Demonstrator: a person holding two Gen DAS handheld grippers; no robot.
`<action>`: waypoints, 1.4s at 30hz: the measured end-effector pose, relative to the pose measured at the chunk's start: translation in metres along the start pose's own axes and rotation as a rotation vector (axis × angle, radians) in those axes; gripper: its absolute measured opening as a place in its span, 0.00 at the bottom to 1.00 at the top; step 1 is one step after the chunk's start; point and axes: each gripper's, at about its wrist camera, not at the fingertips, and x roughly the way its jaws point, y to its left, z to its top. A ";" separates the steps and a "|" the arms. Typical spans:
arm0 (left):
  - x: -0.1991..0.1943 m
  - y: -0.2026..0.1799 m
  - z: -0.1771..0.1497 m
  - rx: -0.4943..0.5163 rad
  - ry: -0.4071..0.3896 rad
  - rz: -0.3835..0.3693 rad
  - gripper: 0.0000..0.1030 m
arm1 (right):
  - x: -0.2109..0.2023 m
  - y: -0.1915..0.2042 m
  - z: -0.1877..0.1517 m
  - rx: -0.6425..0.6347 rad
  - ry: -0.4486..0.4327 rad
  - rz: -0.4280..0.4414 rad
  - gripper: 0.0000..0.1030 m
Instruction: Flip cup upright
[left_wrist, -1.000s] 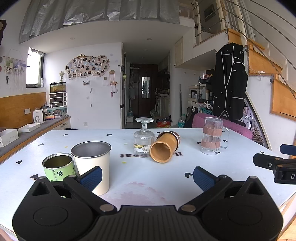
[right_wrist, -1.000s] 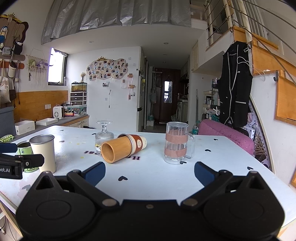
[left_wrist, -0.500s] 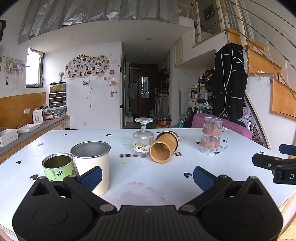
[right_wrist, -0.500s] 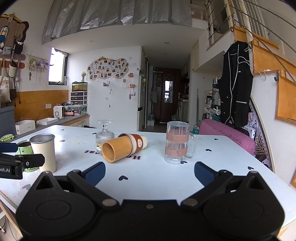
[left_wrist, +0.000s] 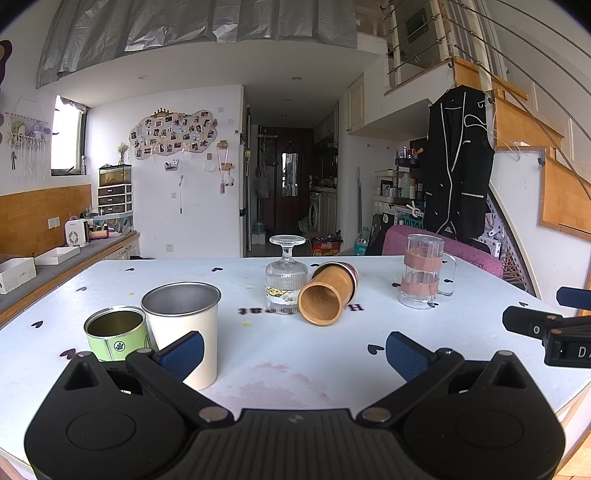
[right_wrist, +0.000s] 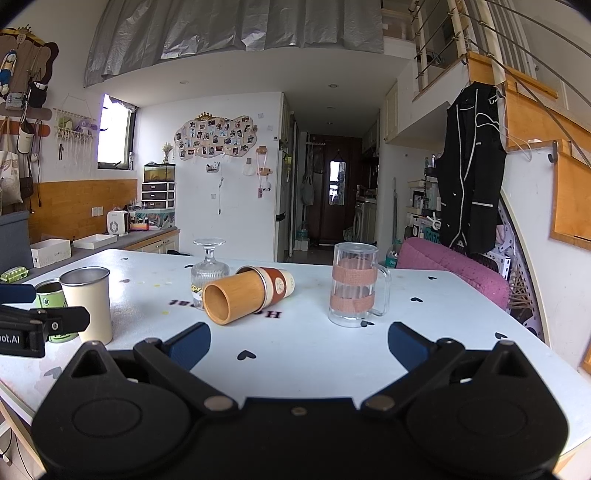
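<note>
A bamboo-coloured cup (left_wrist: 327, 295) with a brown and cream band lies on its side on the white table (left_wrist: 288, 373), its open mouth facing me; it also shows in the right wrist view (right_wrist: 243, 293). A ribbed stemmed glass (left_wrist: 286, 275) stands upside down right beside it, also in the right wrist view (right_wrist: 209, 267). My left gripper (left_wrist: 293, 352) is open and empty, well short of the cup. My right gripper (right_wrist: 299, 343) is open and empty, also short of it.
A cream metal tumbler (left_wrist: 184, 332) and a green tin (left_wrist: 116, 332) stand upright at the near left. A glass mug with brown bands (right_wrist: 356, 284) stands upright to the right. A pink chair (right_wrist: 458, 269) is behind the table's far right edge.
</note>
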 end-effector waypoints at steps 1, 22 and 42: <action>0.000 0.000 0.000 0.000 0.000 0.000 1.00 | 0.000 0.000 0.000 0.000 0.000 0.000 1.00; -0.003 -0.024 0.000 0.009 -0.013 -0.025 1.00 | 0.004 0.001 -0.001 0.014 0.011 0.004 1.00; 0.166 -0.040 0.030 0.090 0.022 -0.174 0.93 | 0.001 -0.013 -0.009 0.069 -0.013 0.014 1.00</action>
